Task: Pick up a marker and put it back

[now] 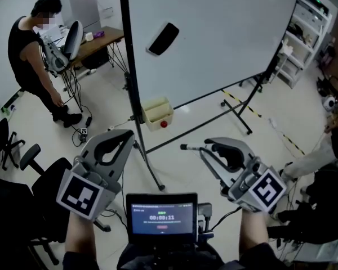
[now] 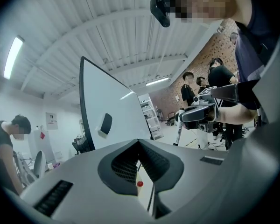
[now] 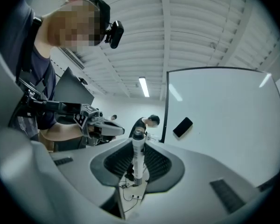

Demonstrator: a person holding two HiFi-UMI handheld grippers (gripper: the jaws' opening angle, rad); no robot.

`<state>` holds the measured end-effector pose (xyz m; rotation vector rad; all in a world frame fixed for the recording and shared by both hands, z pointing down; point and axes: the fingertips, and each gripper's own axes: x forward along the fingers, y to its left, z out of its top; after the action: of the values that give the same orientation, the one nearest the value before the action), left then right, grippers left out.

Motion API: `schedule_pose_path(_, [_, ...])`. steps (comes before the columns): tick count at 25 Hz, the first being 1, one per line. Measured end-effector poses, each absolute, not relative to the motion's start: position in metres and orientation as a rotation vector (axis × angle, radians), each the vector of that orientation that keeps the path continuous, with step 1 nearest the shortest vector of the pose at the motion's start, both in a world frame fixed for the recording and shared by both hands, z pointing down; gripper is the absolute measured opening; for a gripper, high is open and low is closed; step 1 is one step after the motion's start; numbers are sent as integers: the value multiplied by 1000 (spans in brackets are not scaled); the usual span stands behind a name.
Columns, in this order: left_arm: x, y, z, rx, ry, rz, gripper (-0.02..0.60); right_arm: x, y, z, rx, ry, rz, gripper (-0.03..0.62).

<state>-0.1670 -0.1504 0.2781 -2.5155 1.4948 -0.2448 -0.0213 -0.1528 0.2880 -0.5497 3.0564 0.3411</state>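
A white marker (image 1: 192, 148) with dark ends is clamped crosswise in my right gripper (image 1: 210, 147), its tip sticking out to the left. In the right gripper view the marker (image 3: 137, 155) stands upright between the jaws, and that gripper (image 3: 138, 146) is shut on it. My left gripper (image 1: 125, 135) is beside it, its jaws meeting at the tips with nothing between them (image 2: 139, 142). Ahead stands a whiteboard (image 1: 214, 32) with a black eraser (image 1: 164, 38) on it. A cream tray (image 1: 156, 111) with a red object (image 1: 164, 124) hangs at the board's lower left.
The whiteboard's black stand legs (image 1: 236, 114) spread over the floor ahead. A person (image 1: 34, 49) bends at a desk far left, near cables on the floor. A black office chair (image 1: 39, 176) is at my left, shelves (image 1: 307, 30) at the far right. A small screen (image 1: 161, 212) sits below me.
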Motion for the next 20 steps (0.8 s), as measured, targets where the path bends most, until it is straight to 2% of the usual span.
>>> schedule_pose_path(5, [-198,-126,298,-2568,1468,-230,0,-41,-124,298,-684,3043,297,100])
schedule_pose_path(11, [-227,-106,305,-2616,1541,1,0,-37,-89,297,-827,3030,333,100])
schedule_pose_path(15, [-216,-107,321,-2705,1479,-22,0,-15,-77,298,-935,3032,340,100])
schedule_pose_path(20, [-167,-106,312,-2743,1355,-33,0,27,-68,293,-1057,2970,309,100])
